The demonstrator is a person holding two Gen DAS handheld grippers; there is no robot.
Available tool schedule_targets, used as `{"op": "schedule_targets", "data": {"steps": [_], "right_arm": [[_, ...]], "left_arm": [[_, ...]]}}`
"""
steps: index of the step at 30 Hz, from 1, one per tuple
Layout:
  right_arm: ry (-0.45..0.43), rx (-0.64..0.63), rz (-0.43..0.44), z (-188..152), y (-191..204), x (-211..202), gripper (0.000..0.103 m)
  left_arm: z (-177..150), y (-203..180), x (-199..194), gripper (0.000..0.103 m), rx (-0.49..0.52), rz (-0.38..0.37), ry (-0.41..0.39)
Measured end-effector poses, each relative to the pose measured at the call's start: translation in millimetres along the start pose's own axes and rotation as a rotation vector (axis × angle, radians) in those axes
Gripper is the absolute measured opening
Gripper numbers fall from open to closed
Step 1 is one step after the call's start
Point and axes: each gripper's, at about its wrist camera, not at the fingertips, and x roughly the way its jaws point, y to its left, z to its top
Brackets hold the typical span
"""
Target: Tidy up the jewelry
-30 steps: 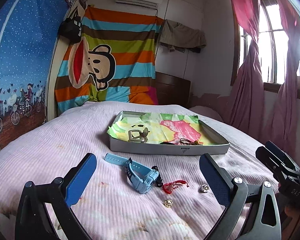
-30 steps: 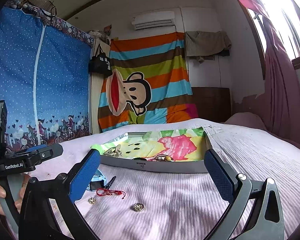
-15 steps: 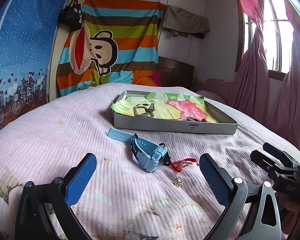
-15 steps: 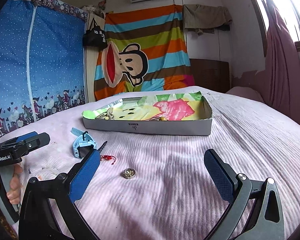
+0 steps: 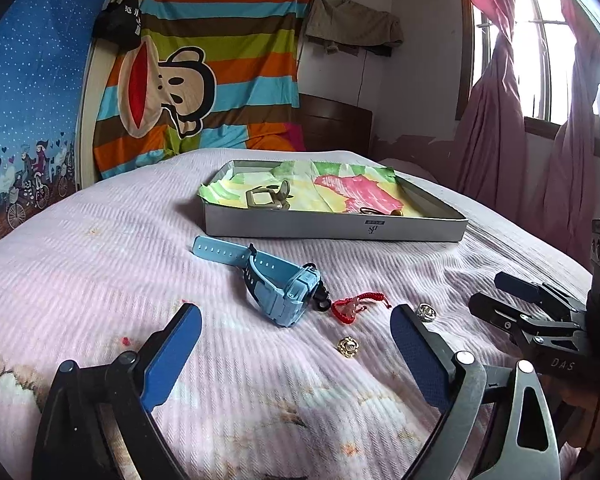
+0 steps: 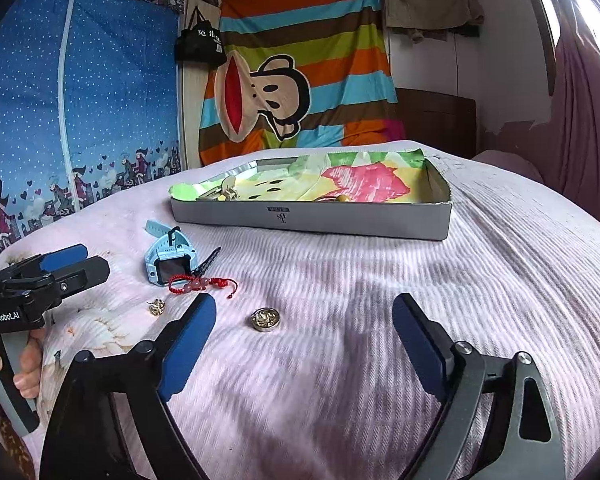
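My left tongs (image 5: 296,344) and right tongs (image 6: 304,332) are closing, both empty, over the bed (image 6: 500,280); the stud (image 6: 265,318), perhaps brass, lies just ahead.

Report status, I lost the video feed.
Left gripper and right gripper closing, nothing between fingers. Watch, red bracelet, two small metal pieces on bed, outside tray. Nothing in the way.

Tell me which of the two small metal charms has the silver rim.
The round charm lying between the right tool's fingers; the other charm, left of it, is all gold and rimless.
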Motion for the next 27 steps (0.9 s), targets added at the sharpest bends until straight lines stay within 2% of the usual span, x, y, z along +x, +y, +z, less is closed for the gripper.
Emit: {"op": "schedule_targets", "data": {"steps": [4,9,11,15,23,27], "right_arm": [[0.022,-0.006,0.017,0.5,0.6,6.3,0.074],[0.055,-0.024,0.053,-0.9,5.3,16.3,0.061],[0.076,-0.036,0.068,-1.0,8.1,21.8,0.053],[0.122,-0.053,0.092,-1.5,13.0,33.3,0.045],[0.198,-0.060,0.115,-2.4,19.4,55.4,0.042],[0.226,-0.057,0.113,-1.9,19.8,64.3,0.038]], "left_arm": [[-2.0,-4.8,3.4,0.081,0.027,-0.026,0.014],[-3.3,-12.3,10.7,0.062,0.068,-0.071,0.050],[-3.7,-13.5,14.8,0.055,0.074,-0.097,0.074],[-6.2,-15.6,28.3,0.042,0.073,-0.141,0.141],[-9.0,-24.4,46.1,0.033,0.114,-0.125,0.240],[-10.2,-26.8,48.6,0.029,0.124,-0.118,0.262]]}}
